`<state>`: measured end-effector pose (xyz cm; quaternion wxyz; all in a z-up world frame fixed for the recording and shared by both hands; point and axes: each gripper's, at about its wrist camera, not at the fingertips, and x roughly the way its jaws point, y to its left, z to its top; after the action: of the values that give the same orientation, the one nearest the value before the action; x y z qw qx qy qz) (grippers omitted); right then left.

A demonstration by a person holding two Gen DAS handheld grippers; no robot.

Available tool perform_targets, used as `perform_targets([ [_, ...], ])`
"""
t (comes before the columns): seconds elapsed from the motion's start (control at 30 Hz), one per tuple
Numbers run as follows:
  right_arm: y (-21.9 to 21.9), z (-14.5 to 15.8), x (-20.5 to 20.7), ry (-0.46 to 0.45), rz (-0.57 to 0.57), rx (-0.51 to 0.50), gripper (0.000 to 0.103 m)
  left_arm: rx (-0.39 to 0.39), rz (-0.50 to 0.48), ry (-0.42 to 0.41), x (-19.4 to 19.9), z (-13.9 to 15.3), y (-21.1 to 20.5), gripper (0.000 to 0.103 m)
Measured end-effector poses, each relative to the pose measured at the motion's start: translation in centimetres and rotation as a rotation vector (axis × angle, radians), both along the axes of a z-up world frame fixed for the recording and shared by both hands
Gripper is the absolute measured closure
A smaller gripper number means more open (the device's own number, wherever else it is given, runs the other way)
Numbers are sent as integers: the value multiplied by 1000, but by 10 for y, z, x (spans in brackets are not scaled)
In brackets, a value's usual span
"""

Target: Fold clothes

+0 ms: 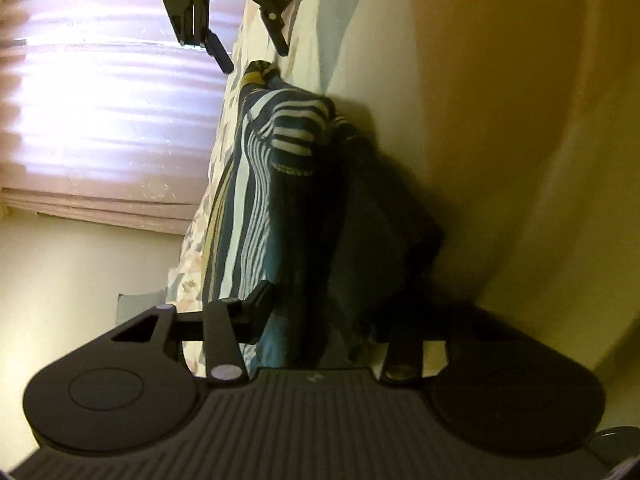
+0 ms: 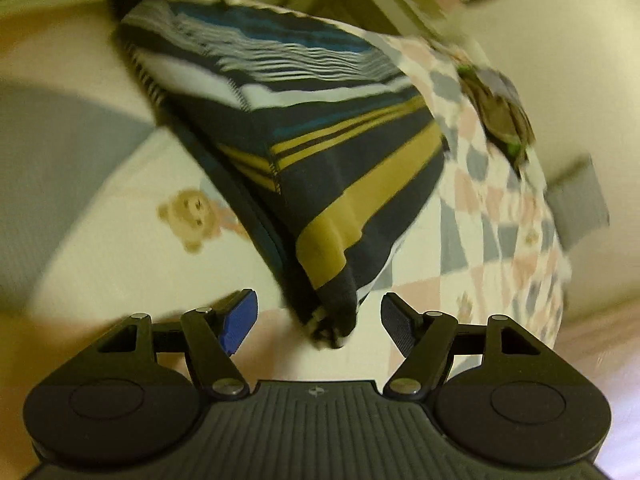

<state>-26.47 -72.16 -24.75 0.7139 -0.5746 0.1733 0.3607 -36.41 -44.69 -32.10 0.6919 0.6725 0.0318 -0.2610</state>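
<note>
Currently the striped garment (image 2: pixel 304 128) lies on the patterned bedsheet (image 2: pixel 492 208), directly ahead of the right gripper (image 2: pixel 318 322). That gripper's jaws stand wide apart, one finger on each side of the garment's nearest corner, which sits between them without being clamped. The blue pad (image 2: pixel 240 320) on one finger is clear of the cloth.

In the left wrist view, the left gripper (image 1: pixel 320 320) sits against the garment's opposite end. Cloth fills the space ahead of its jaws, but the far finger is lost in shadow, so whether it grips the fabric cannot be told. The right gripper appears beyond the garment's far end, jaws parted.

Progress assessment: the garment appears doubled over at least once, with layered edges visible, but it remains bunched and loose at the corners. Further folds and squaring of the edges appear outstanding. A second crumpled item (image 2: pixel 500 112) lies further off on the sheet, apparently not yet folded.
</note>
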Motion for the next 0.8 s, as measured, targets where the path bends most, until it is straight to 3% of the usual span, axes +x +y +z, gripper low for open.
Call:
perform_targets([
  [0.13,-5,-17,5,-110,154,-72,33,-61,78,50,24,12,-10,65],
  [0.2,-10,-24,6,-132,206,-80,33,-53,83,74,26,11,-10,80],
  [0.27,-15,-30,8,-144,248,-84,33,-40,90,95,26,7,-13,89],
  [0.37,-16,-37,15,-133,279,-90,34,-63,119,122,26,10,-19,92],
  [0.47,-11,-40,21,-118,322,-145,52,-99,150,175,28,17,-17,92],
  [0.5,-9,-38,23,-107,331,-165,64,-123,165,210,32,23,-17,92],
  [0.63,3,0,44,52,318,-197,85,-233,225,361,51,54,-12,93],
  [0.8,33,84,103,384,206,-163,88,-508,357,642,101,112,16,93],
])
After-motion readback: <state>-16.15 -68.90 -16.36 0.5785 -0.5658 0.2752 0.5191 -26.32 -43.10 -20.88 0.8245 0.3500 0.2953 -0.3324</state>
